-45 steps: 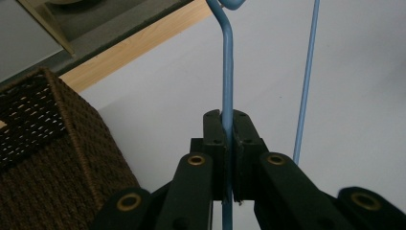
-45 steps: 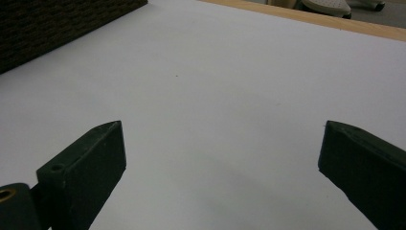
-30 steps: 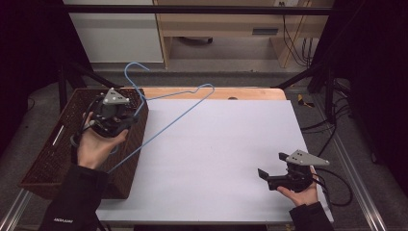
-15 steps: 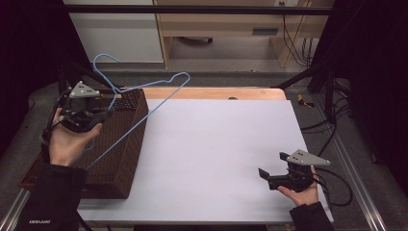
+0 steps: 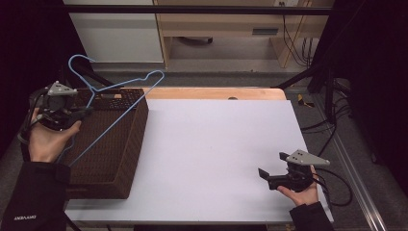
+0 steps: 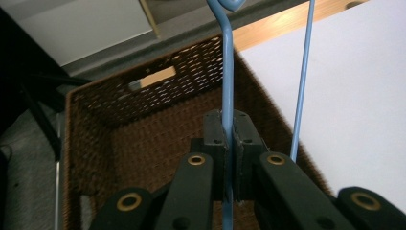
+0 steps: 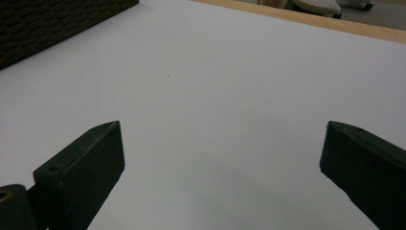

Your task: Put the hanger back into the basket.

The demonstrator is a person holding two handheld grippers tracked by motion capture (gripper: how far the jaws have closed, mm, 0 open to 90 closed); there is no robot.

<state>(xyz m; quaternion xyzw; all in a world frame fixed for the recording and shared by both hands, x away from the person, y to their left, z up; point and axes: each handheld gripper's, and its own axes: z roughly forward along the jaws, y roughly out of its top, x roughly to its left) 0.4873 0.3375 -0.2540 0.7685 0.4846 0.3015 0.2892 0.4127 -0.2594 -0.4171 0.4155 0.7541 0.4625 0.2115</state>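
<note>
Carrying the blue hanger [image 5: 113,103] above the wicker basket [image 5: 126,149], the left gripper [image 6: 228,158] has its fingers clamped on the wire. Next it likely needs lowering into the basket. The right gripper [image 5: 273,177] rests on the table [image 5: 216,139], fingers spread and empty.

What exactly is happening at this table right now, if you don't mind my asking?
A person works with a hand-held gripper in each hand. The left hand-held gripper is clamped on a light-blue wire clothes hanger, holding it above a dark brown woven wicker basket at the left edge of the white table. The right hand-held gripper sits open and empty over the table's near right corner.
</note>
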